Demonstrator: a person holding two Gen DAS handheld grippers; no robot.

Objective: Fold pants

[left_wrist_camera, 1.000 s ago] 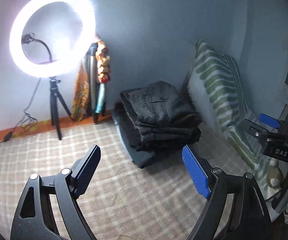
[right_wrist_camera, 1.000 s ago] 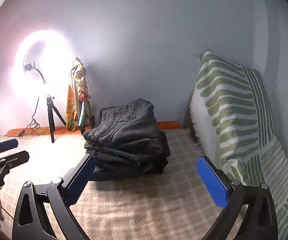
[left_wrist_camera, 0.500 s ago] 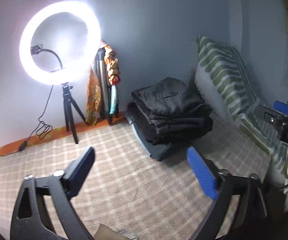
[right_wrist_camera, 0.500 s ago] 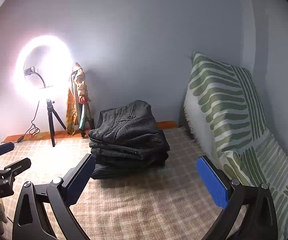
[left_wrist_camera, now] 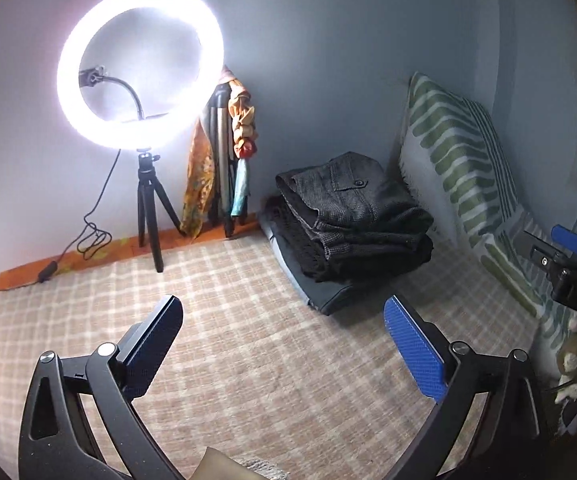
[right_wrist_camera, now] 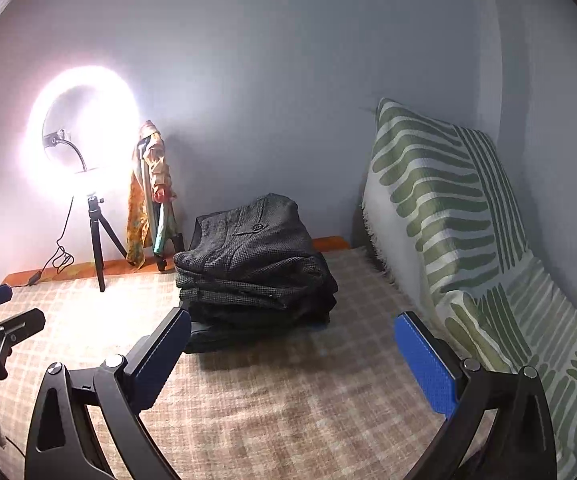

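Already both tools, left tool (left_wrist_camera: 282, 330) and right tool (right_wrist_camera: 292, 346), are spread and hold nothing; reaching toward 12 o'clock could topple the folded pants (right_wrist_camera: 256, 252) stack

Each hand-held gripper, left (left_wrist_camera: 280, 344) and right (right_wrist_camera: 292, 356), is built from 2 black plastic arms at the bottom of the frame, with triangular cut-outs and silver screws. Textured blue pads (left_wrist_camera: 414, 350) are fitted inside the fingers. White letters "DAS" are printed on the right unit's body.
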